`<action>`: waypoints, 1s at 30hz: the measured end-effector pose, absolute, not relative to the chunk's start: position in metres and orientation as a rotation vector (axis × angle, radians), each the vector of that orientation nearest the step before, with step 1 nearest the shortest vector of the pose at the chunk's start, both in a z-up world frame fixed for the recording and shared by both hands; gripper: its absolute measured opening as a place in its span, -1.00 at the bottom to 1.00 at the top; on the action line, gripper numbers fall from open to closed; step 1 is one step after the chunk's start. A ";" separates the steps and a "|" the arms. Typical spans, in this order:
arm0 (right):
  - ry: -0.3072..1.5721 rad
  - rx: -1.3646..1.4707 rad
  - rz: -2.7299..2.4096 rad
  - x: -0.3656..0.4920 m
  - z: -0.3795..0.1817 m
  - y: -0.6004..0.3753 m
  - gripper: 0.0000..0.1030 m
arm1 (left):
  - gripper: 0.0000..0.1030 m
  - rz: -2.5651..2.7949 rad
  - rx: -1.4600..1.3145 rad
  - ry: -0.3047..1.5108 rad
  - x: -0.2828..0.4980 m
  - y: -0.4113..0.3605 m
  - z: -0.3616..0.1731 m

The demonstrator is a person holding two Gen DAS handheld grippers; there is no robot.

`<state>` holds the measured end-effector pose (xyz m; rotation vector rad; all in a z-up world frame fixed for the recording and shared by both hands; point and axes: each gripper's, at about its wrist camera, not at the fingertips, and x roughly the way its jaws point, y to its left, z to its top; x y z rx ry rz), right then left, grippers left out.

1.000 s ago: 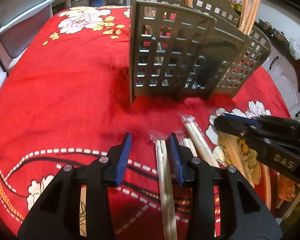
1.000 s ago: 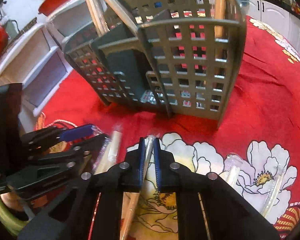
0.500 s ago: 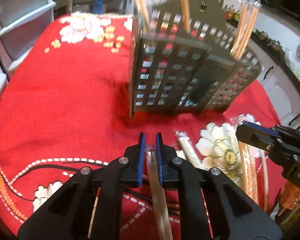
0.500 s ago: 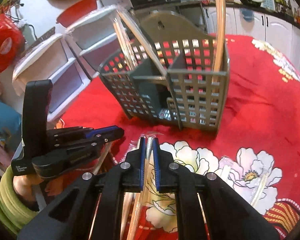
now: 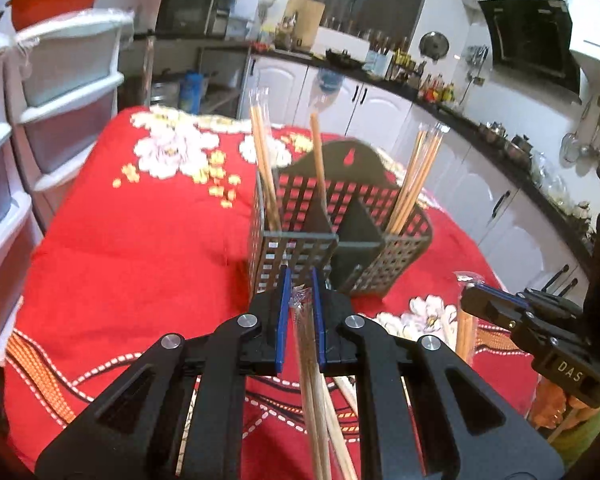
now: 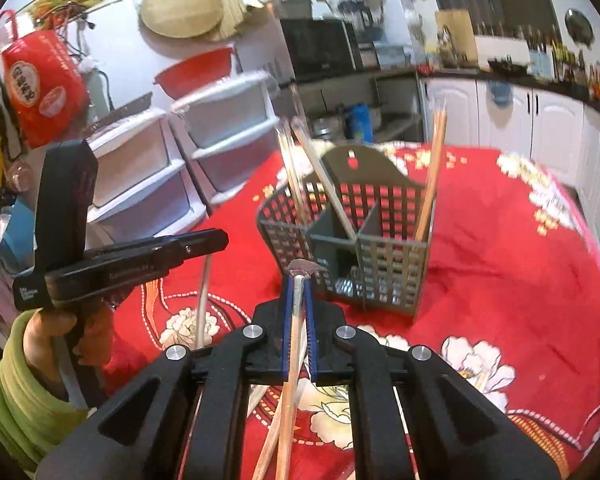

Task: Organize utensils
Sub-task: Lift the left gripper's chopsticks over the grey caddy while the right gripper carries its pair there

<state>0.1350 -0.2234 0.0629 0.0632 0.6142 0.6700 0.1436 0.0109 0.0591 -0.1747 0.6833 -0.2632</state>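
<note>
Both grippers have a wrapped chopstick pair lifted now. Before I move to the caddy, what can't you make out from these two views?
- Left wrist view: lower end of the wrapped chopsticks in the left gripper, cut off by the bottom edge.
- Right wrist view: same for the right gripper and its wrapped pair.
- Grey slotted plastic caddy: compartment floors mostly hidden by its walls and dividers.
- Left wrist view: packets on the red floral tablecloth beneath the gripper, hidden.
</note>
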 end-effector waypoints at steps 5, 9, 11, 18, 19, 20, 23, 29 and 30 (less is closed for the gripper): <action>0.538 0.062 0.666 0.123 0.084 -0.229 -0.89 | -0.90 -0.270 -0.174 0.632 0.139 0.011 0.080; 0.481 0.059 0.660 0.114 0.100 -0.235 -0.89 | -0.90 -0.280 -0.178 0.597 0.133 0.011 0.094; 0.460 0.059 0.655 0.112 0.106 -0.235 -0.89 | -0.90 -0.286 -0.185 0.578 0.133 0.010 0.101; 0.385 0.057 0.639 0.105 0.125 -0.242 -0.89 | -0.91 -0.304 -0.188 0.527 0.133 0.006 0.124; 0.377 0.055 0.638 0.105 0.127 -0.242 -0.89 | -0.92 -0.307 -0.184 0.518 0.133 0.004 0.128; 0.368 0.052 0.636 0.105 0.129 -0.242 -0.89 | -0.92 -0.309 -0.183 0.511 0.133 0.003 0.131; 0.347 0.054 0.627 0.107 0.135 -0.243 -0.89 | -0.92 -0.319 -0.184 0.490 0.135 -0.002 0.143; 0.309 0.067 0.611 0.112 0.148 -0.246 -0.89 | -0.93 -0.336 -0.184 0.447 0.139 -0.009 0.165; 0.305 0.068 0.610 0.113 0.149 -0.246 -0.89 | -0.93 -0.338 -0.182 0.442 0.139 -0.011 0.167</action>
